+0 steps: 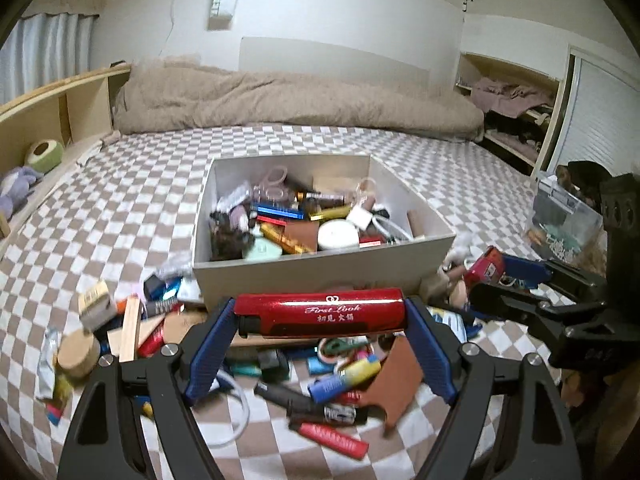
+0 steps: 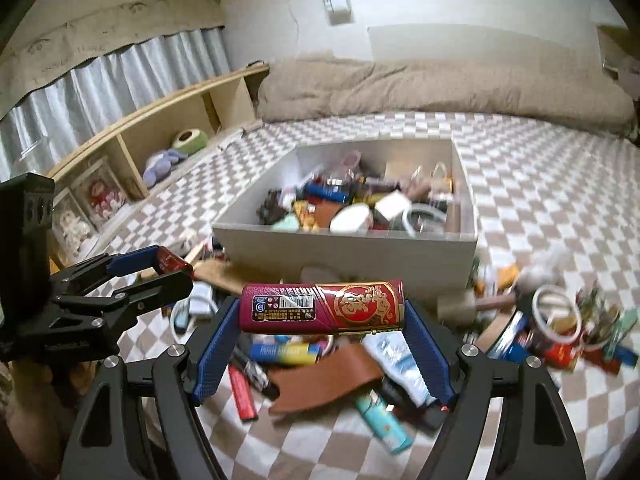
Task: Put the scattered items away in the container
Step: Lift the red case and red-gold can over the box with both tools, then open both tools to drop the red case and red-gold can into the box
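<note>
Before the box [image 1: 320, 276] — each tool [image 1: 320, 314] [image 2: 322, 312] grips a red lighter [image 1: 320, 312] [image 2: 320, 308].

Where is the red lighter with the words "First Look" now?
The red "First Look" lighter is clamped lengthwise between the left gripper's blue pads, at the centre of the left wrist view, in front of the white box and above the scattered pile.

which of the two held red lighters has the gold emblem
The one in the right gripper: its red lighter bears a gold emblem and barcode. The left gripper's lighter shows only white lettering.
</note>
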Motion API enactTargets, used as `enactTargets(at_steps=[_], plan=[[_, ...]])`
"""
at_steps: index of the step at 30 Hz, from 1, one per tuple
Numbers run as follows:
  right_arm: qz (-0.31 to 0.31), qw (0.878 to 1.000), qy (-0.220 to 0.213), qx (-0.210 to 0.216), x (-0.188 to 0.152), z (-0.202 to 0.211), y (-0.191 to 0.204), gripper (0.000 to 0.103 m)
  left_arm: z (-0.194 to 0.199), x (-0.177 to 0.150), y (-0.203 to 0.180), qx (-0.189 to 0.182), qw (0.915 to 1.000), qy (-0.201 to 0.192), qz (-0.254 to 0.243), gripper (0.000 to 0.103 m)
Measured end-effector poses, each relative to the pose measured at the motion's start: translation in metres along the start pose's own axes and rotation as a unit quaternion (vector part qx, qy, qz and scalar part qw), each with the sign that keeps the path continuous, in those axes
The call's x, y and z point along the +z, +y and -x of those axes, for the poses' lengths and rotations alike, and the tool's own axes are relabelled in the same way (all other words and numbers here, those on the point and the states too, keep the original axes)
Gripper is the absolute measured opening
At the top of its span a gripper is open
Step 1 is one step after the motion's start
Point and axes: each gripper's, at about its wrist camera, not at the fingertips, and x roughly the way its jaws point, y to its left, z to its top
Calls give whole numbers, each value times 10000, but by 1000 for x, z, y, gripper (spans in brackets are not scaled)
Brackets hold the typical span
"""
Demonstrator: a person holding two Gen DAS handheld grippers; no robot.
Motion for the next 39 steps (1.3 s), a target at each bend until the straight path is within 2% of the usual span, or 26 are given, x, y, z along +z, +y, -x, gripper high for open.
enactTargets(at_steps=[8, 13, 19, 23, 29, 34, 39], plan=[[26, 9995, -319, -19, 33, 4, -8, 81, -13, 27, 15, -31, 9998, -80, 154, 83], [-49, 9992, -396, -26, 52, -3, -15, 81, -23, 45, 26, 2, 9995, -122, 297, 83], [-325, 9985, -433, 23, 67, -14, -26, 81, -42, 70, 40, -150, 9985, -33, 525, 83], [-478, 9983, -334, 43, 68, -27, -32, 81, -60, 79, 46, -179, 9976, 248, 624, 83], [-758, 9970, -34, 151, 70, -48, -44, 81, -96, 81, 49, -13, 9940, 855, 684, 83], [-897, 9956, 241, 147, 77, -60, -51, 81, -117, 78, 51, 168, 9906, 1200, 639, 83], [-961, 9944, 428, 135, 85, -68, -56, 81, -128, 75, 62, 321, 9856, 1448, 814, 83]])
